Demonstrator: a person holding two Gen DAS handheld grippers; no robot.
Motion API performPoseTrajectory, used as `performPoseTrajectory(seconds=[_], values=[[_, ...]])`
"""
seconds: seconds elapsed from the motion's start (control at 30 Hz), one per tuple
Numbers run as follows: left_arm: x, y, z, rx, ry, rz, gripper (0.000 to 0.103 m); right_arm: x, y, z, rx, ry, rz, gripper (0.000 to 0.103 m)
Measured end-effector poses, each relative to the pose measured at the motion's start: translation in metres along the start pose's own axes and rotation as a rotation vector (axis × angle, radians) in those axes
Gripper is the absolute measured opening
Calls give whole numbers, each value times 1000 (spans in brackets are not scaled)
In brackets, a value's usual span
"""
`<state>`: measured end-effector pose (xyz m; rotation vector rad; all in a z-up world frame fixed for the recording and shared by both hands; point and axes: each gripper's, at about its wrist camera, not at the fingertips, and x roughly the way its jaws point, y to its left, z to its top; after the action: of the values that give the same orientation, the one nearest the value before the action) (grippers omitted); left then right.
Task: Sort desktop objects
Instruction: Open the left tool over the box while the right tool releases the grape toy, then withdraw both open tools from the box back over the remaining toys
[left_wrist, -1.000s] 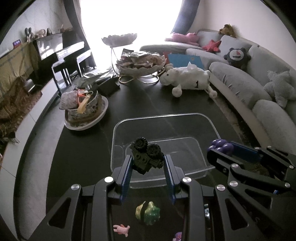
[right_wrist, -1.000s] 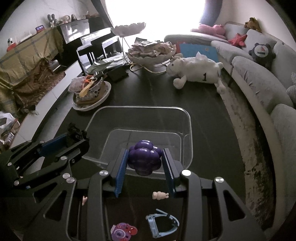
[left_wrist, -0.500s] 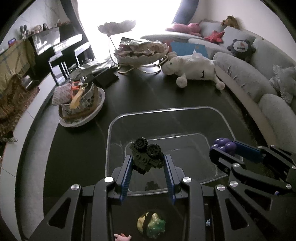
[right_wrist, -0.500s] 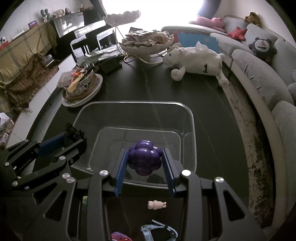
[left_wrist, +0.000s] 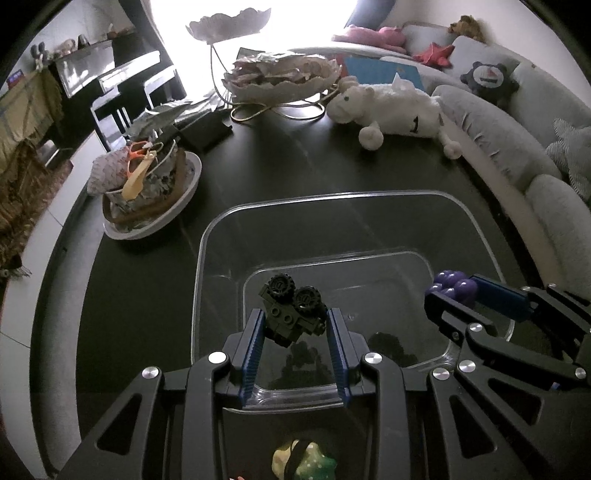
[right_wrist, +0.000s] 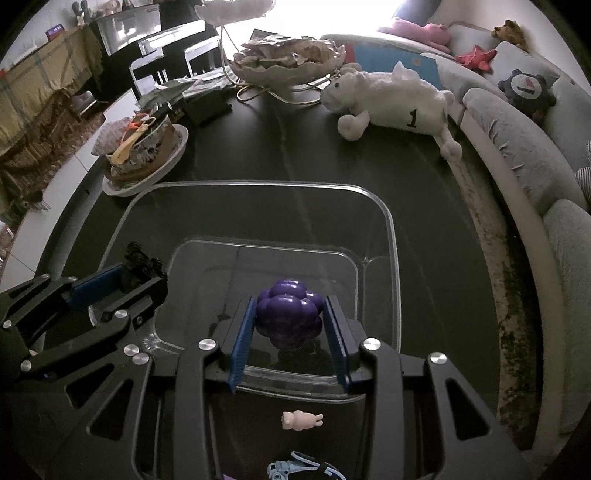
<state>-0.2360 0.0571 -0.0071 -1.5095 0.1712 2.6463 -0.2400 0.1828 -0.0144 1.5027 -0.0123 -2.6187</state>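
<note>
My left gripper (left_wrist: 295, 317) is shut on a dark green toy car with black wheels (left_wrist: 291, 308) and holds it above the inside of the clear plastic bin (left_wrist: 332, 195). My right gripper (right_wrist: 290, 314) is shut on a purple grape-cluster toy (right_wrist: 288, 314) and holds it over the same bin (right_wrist: 258, 184). Each gripper shows in the other's view: the right one (left_wrist: 448, 286) at the bin's right side, the left one (right_wrist: 142, 266) at its left. The bin's floor looks bare.
On the dark table near me lie a yellow-green toy (left_wrist: 303, 461), a small pink figure (right_wrist: 301, 419) and a blue piece (right_wrist: 295, 469). Beyond the bin stand a cluttered plate (left_wrist: 147, 184), a plush sheep (left_wrist: 391, 107) and a tiered bowl stand (left_wrist: 280, 77). A grey sofa (left_wrist: 517, 147) curves along the right.
Both grippers have moved forward with their toys, from the bin's near rim to over its inside. Neither grip has changed.
</note>
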Motion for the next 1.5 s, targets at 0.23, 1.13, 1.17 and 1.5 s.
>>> performPoseTrajectory(seconds=[0.23,1.13,1.17,1.5], values=[[6,3,2,-14,23,-14,32,2,1,1,-10,2,-14,36],[-56,32,-30,-57,-39,7,73,-60,14,-17,-24,-95,27,54],[-58,33,-32,-61,-39,3,73,-64,16,-20,-30,-101,27,54],[-94,33,-63,-73,-56,12,73,-98,27,-48,-54,-141,58,54]])
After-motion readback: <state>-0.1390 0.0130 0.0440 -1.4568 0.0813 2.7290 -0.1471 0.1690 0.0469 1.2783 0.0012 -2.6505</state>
